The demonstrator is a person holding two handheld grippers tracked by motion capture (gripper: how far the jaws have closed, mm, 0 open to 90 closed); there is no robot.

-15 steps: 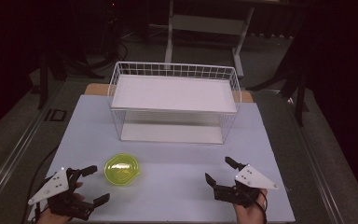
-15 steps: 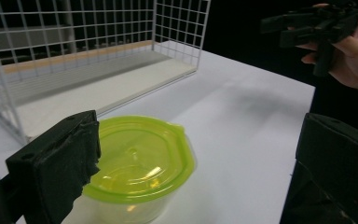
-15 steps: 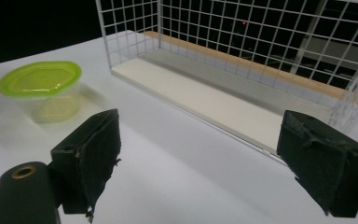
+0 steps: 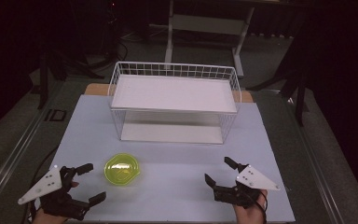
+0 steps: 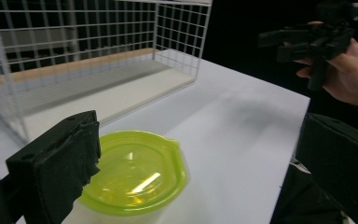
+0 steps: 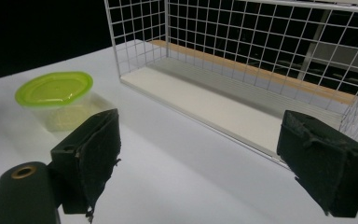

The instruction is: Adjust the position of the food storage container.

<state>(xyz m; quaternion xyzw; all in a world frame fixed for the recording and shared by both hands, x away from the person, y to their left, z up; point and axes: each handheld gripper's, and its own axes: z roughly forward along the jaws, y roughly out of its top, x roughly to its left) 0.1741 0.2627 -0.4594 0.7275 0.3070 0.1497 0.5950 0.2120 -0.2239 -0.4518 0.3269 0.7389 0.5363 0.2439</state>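
The left claw (image 4: pixel 87 183) sits at the near left corner of the tabletop (image 4: pixel 177 154), held in a hand (image 4: pixel 51 215) that comes in from the bottom edge, its two black jaws wide apart and pointing right toward the tub. The right claw (image 4: pixel 217 171) sits at the near right, gripped by the other hand (image 4: pixel 249 212), jaws also spread and holding nothing, angled up and left. A small clear tub with a lime-green lid (image 4: pixel 121 169) stands on the tabletop just right of the left claw, well apart from the right one. Behind it stands a white wire basket (image 4: pixel 175 70) with a white shelf inside. Compared with half a second ago, both claws and the tub sit in nearly the same places.
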